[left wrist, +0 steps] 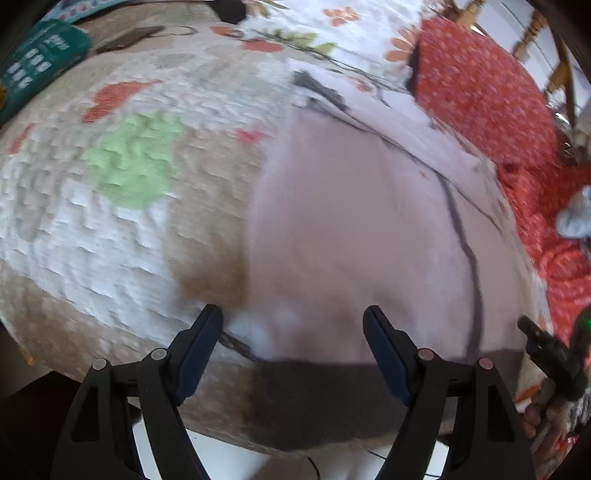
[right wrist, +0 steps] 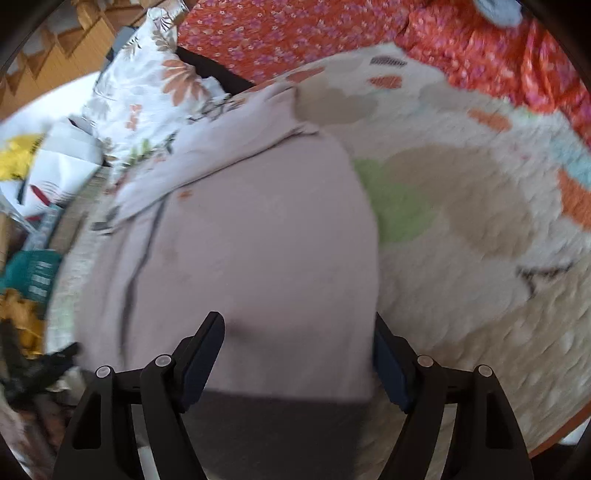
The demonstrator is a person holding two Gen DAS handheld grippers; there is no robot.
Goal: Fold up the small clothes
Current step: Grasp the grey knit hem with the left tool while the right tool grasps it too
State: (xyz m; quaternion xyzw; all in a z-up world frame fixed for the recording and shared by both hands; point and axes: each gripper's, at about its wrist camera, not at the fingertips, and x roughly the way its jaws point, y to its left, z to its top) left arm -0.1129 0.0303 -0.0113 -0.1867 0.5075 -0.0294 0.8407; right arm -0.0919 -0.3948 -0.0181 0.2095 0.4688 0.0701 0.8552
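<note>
A pale pink-grey garment (left wrist: pixel 351 229) lies flat on a patterned quilt (left wrist: pixel 110 221), with a lighter folded part at its far end. My left gripper (left wrist: pixel 293 325) is open, jaws wide, just above the garment's near left edge. In the right wrist view the same garment (right wrist: pixel 258 240) fills the middle. My right gripper (right wrist: pixel 299 332) is open, its fingers straddling the garment's near right edge. The right gripper also shows at the far right of the left wrist view (left wrist: pixel 550 354). Both views are blurred.
A red floral cloth (left wrist: pixel 491 96) lies beyond the garment, also in the right wrist view (right wrist: pixel 295 33). A teal package (left wrist: pixel 37 66) sits at the far left. A white floral pillow (right wrist: pixel 147 88) and bags (right wrist: pixel 44 177) lie at the left.
</note>
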